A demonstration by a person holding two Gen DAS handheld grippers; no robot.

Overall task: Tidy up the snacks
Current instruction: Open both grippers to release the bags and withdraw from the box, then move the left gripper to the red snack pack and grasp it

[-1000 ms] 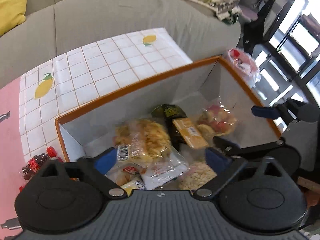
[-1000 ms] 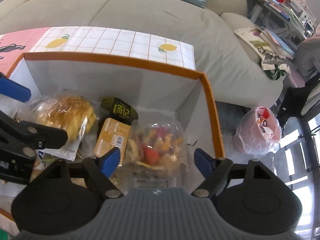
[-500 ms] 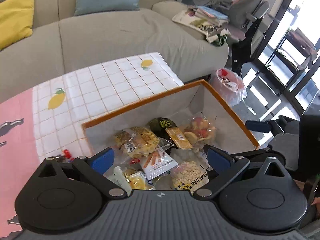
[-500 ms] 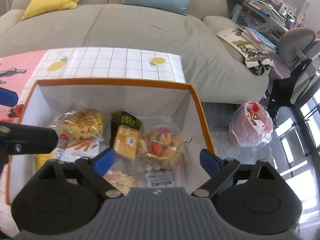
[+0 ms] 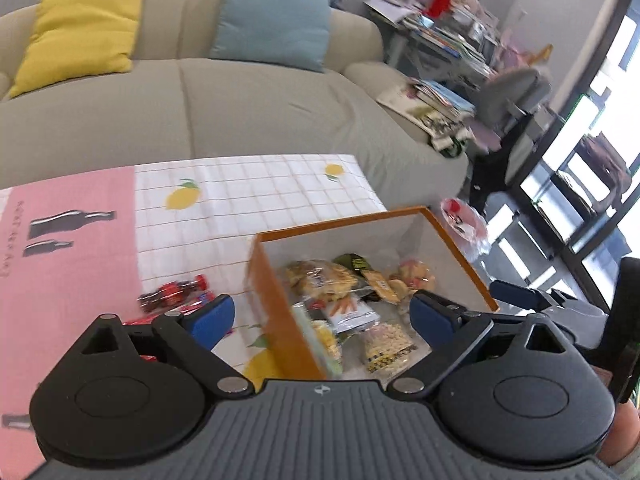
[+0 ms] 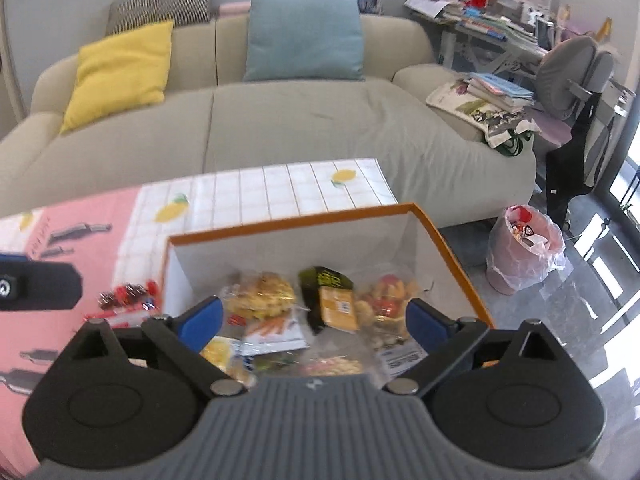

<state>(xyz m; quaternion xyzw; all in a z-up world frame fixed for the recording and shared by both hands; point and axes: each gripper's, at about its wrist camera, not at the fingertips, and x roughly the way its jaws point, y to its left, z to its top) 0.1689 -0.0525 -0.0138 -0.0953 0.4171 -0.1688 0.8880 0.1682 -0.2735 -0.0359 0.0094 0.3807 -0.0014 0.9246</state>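
Observation:
An orange-rimmed white box [image 5: 340,220] [image 6: 296,220] sits at the table's right end and holds several snack packets: a yellow crisps bag [image 6: 264,294], an orange packet [image 6: 338,308], a fruit-candy bag [image 6: 390,300] and a carrot-print packet [image 5: 350,308]. A red snack packet [image 5: 172,296] [image 6: 126,294] lies on the tablecloth left of the box. My left gripper [image 5: 320,318] is open and empty, above the box's left wall. My right gripper [image 6: 314,318] is open and empty, above the box's near side.
The table wears a pink and white lemon-print cloth [image 5: 248,196]. A beige sofa [image 6: 280,128] with yellow and teal cushions stands behind. A pink bin [image 6: 524,248] stands on the floor at the right, near a grey chair [image 6: 576,76].
Both grippers have risen and pulled back from the box, which looks smaller now. The left gripper has also shifted left, showing the red packet on the cloth. Both stay open and empty.

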